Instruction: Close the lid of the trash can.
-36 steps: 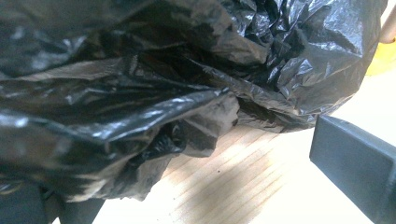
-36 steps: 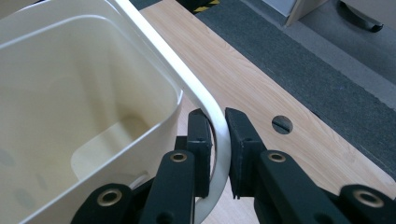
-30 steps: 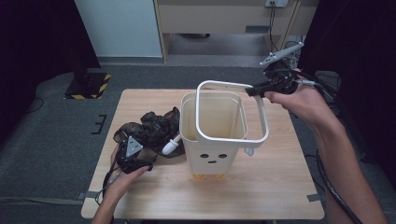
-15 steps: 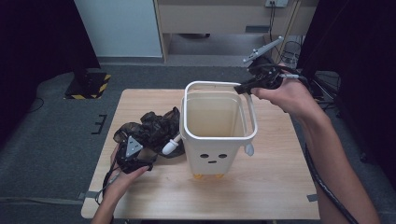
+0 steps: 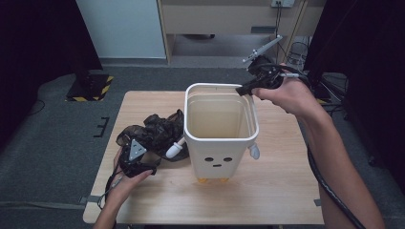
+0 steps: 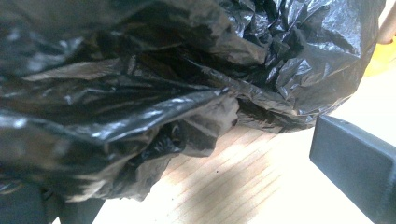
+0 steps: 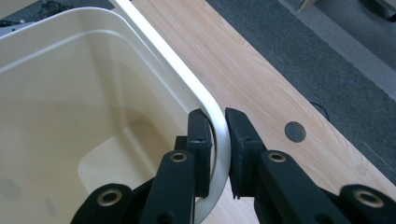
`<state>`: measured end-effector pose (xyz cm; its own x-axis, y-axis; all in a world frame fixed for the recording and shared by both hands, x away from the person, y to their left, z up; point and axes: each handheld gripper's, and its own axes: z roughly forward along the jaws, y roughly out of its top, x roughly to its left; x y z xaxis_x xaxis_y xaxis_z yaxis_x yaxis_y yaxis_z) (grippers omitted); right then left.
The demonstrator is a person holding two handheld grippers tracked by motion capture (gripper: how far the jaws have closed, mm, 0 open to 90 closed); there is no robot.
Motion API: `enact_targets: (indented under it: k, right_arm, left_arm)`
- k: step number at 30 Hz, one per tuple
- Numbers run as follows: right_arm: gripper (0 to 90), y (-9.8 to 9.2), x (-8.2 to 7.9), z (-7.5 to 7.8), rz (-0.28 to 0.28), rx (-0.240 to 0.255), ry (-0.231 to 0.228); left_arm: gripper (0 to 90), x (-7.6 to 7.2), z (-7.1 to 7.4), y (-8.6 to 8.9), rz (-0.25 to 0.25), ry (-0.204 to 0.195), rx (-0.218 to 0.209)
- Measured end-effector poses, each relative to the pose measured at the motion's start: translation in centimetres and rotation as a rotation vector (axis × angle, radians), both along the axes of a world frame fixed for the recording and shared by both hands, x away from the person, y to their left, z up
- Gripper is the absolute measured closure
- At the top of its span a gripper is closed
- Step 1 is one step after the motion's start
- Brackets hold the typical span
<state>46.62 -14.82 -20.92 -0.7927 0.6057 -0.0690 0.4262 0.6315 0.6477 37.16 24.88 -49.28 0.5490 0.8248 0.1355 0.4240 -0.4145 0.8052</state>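
Right arm: stretched over the desk [image 5: 286,191], right tongs [image 7: 218,140] pinching the white ring [image 7: 205,107] at the bin's far corner.
Left tongs [image 5: 136,160]: low beside the black bag [image 5: 155,131]; grip can't tell.
Bin [image 5: 220,152]: mid-desk, upright, nothing inside.

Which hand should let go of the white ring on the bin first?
Right. The right gripper is shut on the white ring at the bin rim; the left gripper rests by the black bag.

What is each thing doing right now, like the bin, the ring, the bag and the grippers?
bin: upright, nothing inside
white ring: lowered on the bin's top, pinched
black bag: crumpled on the table, outside the bin
right gripper: shut on the ring
left gripper: at the bag, jaws unclear
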Motion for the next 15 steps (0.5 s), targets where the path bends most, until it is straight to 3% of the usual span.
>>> enact_targets:
  k: [15]
  right_arm:
    - [81.1,0.76,0.24,0.11,0.003,-0.042,0.014]
  left_arm:
    - [4.2,-0.01,-0.02,-0.05,-0.003,0.000,0.000]
